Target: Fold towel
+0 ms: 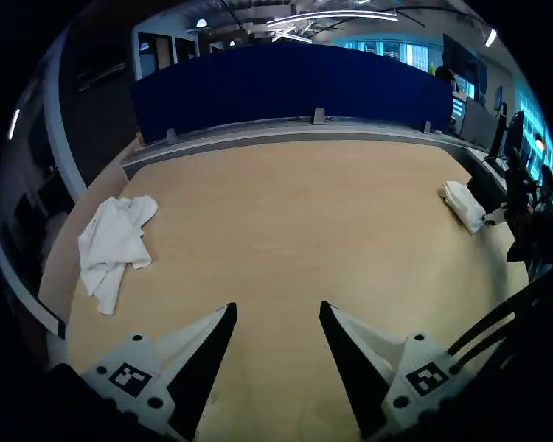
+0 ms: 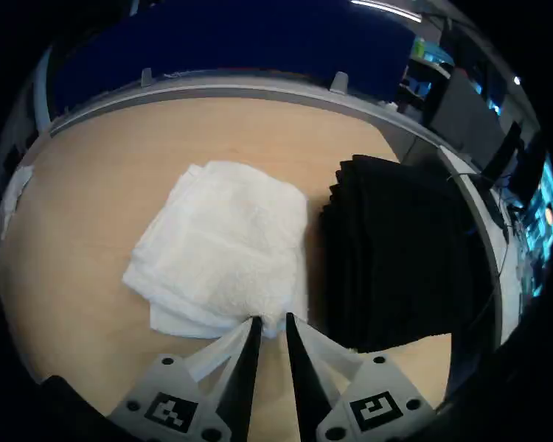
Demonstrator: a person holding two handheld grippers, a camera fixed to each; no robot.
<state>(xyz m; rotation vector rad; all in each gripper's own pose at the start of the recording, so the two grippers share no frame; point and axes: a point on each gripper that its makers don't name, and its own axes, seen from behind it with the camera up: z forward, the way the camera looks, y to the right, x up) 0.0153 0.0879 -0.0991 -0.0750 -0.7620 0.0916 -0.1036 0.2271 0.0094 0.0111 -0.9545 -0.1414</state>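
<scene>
Here, the folded towel (image 2: 221, 243) is lying flat on the tabletop (image 2: 92, 184), its longer side running roughly away from the right tongs (image 2: 273, 328) toward the blue partition (image 1: 291, 88). Those tongs are nearly closed, pinching the towel's near edge. A stack of black cloths (image 2: 394, 258) is sitting just beside the towel on its right. The left tongs (image 1: 276, 309) are hanging wide apart over bare wood, holding nothing, with a crumpled towel (image 1: 114, 247) lying well off to their left.

pale wooden table (image 1: 291, 221), blue partition (image 1: 291, 81) along its back, black layered stack (image 2: 402, 258) on top
</scene>
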